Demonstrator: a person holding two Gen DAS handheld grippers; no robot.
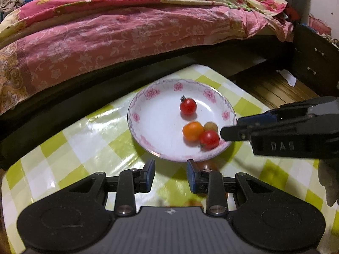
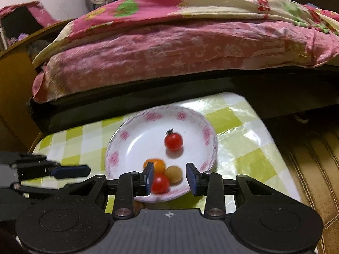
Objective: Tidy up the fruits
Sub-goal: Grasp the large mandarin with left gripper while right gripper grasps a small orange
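Right now I have both grippers over the table's (image 1: 70,148) green-and-white checked cloth, with the flowered plate (image 1: 148,97) ahead of them; four small fruits sit in that plate; a red cherry tomato with a dark stem (image 1: 188,105) lies alone toward the far side, well apart from the other three; those three huddle at the near right of the plate, touching one another: an orange tomato (image 1: 192,130), a small tan fruit (image 1: 211,127) just behind it, and a second red tomato (image 1: 209,139) nearest the rim. My left gripper (image 1: 170,175) hangs just short of the plate's near edge with its fingers spread apart and nothing between them; close beside its right finger a dark reddish fruit (image 1: 209,166) rests on the cloth, partly hidden, and something orange (image 1: 191,203) shows lower down by the gripper body, too blurred for me to name. My right gripper (image 2: 170,177) reaches in from the right over the plate's near rim, likewise spread wide and holding nothing; from its own camera the second red tomato and the tan fruit sit between its fingers, the red one partly covered by the left finger. Behind the table runs a bed (image 1: 131,42) under a pink floral quilt; wooden flooring (image 1: 269,89) shows to the far right.
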